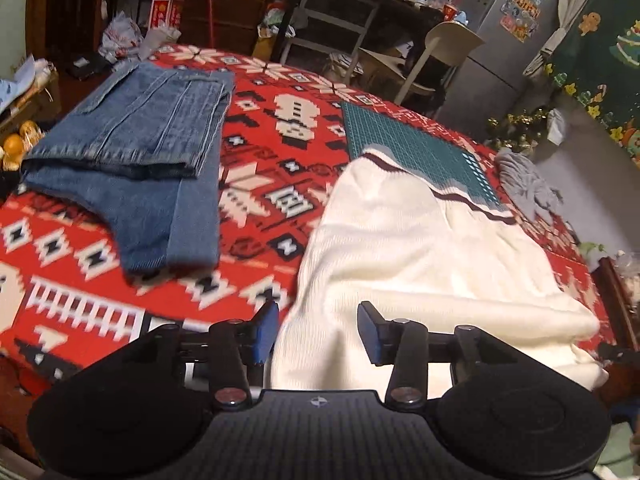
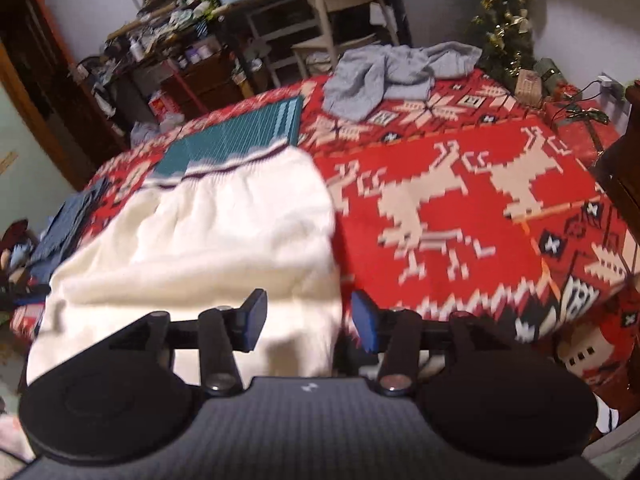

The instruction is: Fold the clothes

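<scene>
A cream knit sweater [image 1: 420, 240] with a dark-striped hem lies folded on the red patterned blanket [image 1: 80, 292]; its far edge rests on a teal cutting mat [image 1: 404, 140]. My left gripper [image 1: 318, 334] hovers open over the sweater's near left edge, nothing pressed between its blue pads. In the right wrist view the same sweater [image 2: 224, 232] fills the left half, and my right gripper [image 2: 308, 326] stands open above its near right corner. Folded blue jeans [image 1: 136, 152] lie at the left.
A crumpled grey garment [image 2: 396, 70] sits at the blanket's [image 2: 460, 216] far edge, right of the cutting mat [image 2: 240, 140]. Beyond stand a beige chair [image 2: 340, 12], cluttered shelves and desk, a fridge [image 1: 508, 36] and a small Christmas tree [image 2: 504, 28].
</scene>
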A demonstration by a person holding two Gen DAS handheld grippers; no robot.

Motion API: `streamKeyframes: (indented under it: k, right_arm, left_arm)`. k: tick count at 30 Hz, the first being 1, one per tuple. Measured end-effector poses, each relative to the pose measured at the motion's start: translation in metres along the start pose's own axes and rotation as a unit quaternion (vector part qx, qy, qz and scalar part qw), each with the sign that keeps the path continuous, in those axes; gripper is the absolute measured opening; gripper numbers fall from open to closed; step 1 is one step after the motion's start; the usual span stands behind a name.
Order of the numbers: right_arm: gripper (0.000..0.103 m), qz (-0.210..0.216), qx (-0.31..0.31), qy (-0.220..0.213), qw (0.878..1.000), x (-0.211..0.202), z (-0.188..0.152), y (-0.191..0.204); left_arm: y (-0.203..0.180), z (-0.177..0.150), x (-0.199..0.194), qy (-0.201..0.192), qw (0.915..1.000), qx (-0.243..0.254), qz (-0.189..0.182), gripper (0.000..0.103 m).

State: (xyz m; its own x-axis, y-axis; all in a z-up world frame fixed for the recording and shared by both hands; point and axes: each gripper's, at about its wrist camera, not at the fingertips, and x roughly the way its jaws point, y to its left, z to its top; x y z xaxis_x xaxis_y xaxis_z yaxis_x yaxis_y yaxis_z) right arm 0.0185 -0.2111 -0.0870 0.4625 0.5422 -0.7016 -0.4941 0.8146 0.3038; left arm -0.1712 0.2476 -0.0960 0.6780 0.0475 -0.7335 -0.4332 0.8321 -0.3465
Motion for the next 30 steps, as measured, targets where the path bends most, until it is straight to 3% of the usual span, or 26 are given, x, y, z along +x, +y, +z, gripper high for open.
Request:
streamKeyframes:
  k: [3, 9, 14, 17, 24, 27, 28, 30]
  right_arm:
    - [0.058, -0.017, -0.014, 0.01, 1.0, -0.003, -0.009, 0.004]
    - [0.063, -0.016, -0.018, 0.02, 1.0, -0.01, -0.013, 0.005]
    - [0.077, 0.012, -0.019, 0.043, 0.999, -0.015, -0.021, 0.007]
    - [0.079, 0.022, -0.02, 0.049, 0.998, -0.013, -0.031, 0.011]
    - [0.077, 0.028, -0.041, 0.047, 0.998, 0.004, -0.049, 0.022]
    - [0.046, 0.022, -0.044, 0.041, 0.998, 0.011, -0.048, 0.027]
    - [0.022, 0.016, -0.045, 0.04, 0.998, 0.014, -0.047, 0.028]
    - [0.019, 0.006, -0.044, 0.047, 0.998, 0.016, -0.043, 0.031]
  left_arm:
    - [0.006, -0.008, -0.01, 0.02, 0.9994, -0.01, -0.028, 0.044]
    - [0.003, -0.027, -0.023, 0.049, 0.9977, -0.001, -0.046, 0.045]
    - [-0.001, -0.043, -0.022, 0.082, 0.9945, -0.007, -0.066, 0.048]
    - [-0.004, -0.05, -0.017, 0.095, 0.9915, -0.02, -0.087, 0.054]
    - [-0.024, -0.045, 0.007, 0.106, 0.9877, -0.014, -0.114, 0.054]
    - [-0.033, -0.043, 0.019, 0.116, 0.9872, -0.002, -0.109, 0.029]
    - [-0.036, -0.041, 0.022, 0.116, 0.9875, 0.003, -0.106, 0.018]
    - [-0.042, -0.036, 0.019, 0.104, 0.9898, 0.013, -0.096, 0.012]
